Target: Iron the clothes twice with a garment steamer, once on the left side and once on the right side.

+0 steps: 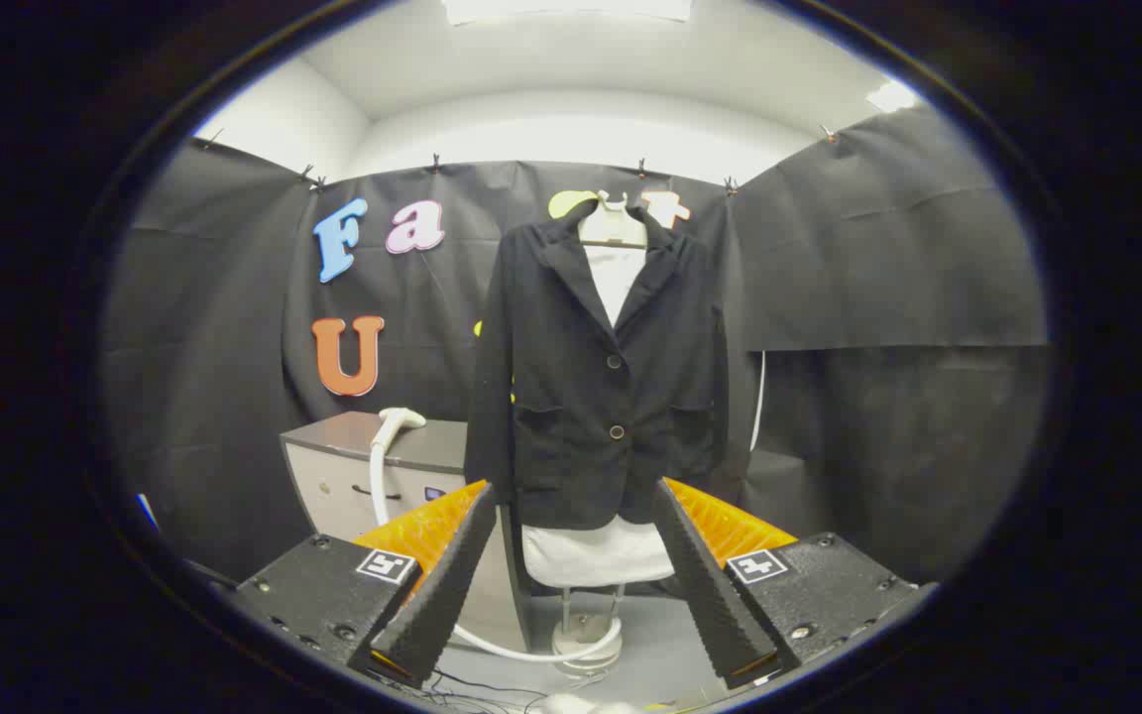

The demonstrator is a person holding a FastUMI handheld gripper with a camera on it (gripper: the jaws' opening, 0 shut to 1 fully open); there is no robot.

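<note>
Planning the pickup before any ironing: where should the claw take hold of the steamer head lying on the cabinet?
Probably at the steamer head's narrow neck, where the hose joins, coming from above-front: it lies on the cabinet top with the hose hanging down the front. The open claw is well short of it.

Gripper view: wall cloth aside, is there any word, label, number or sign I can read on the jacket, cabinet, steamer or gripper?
Jacket: no text.
Steamer head: no text.
Cabinet: a small dark sticker, too small to read.
Gripper: a square coded marker on each side, a pattern with no words. The fingers are open and hold nothing; the jacket hangs beyond them.
</note>
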